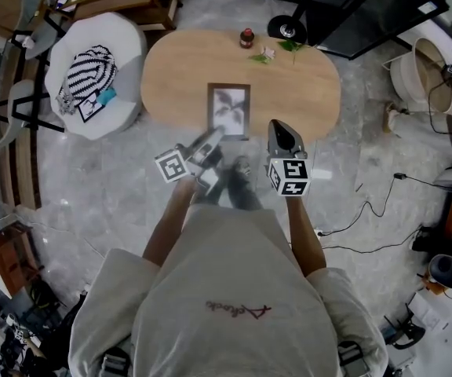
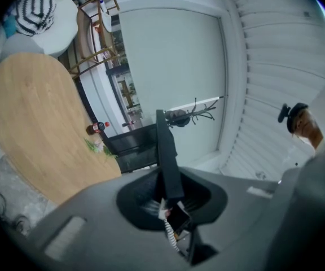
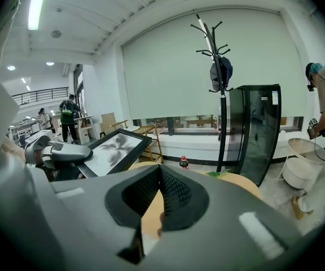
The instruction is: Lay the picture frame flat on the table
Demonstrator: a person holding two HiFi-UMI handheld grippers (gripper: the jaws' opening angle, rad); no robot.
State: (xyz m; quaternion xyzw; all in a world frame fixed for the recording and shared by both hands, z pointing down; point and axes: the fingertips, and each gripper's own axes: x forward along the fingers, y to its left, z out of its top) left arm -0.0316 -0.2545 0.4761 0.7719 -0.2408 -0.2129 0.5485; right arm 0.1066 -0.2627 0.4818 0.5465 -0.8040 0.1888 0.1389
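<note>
frame (image 1: 228,110) is hanging centre-picture, clamped in left claw (image 1: 210,141); right claw (image 1: 279,129) is sitting closed, empty. i'm aiming to ease it down level onto table (image 1: 304,85).

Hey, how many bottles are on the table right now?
1. The bottle stands at the far edge of the table, near some leaves. The frame hides part of the tabletop.
</note>
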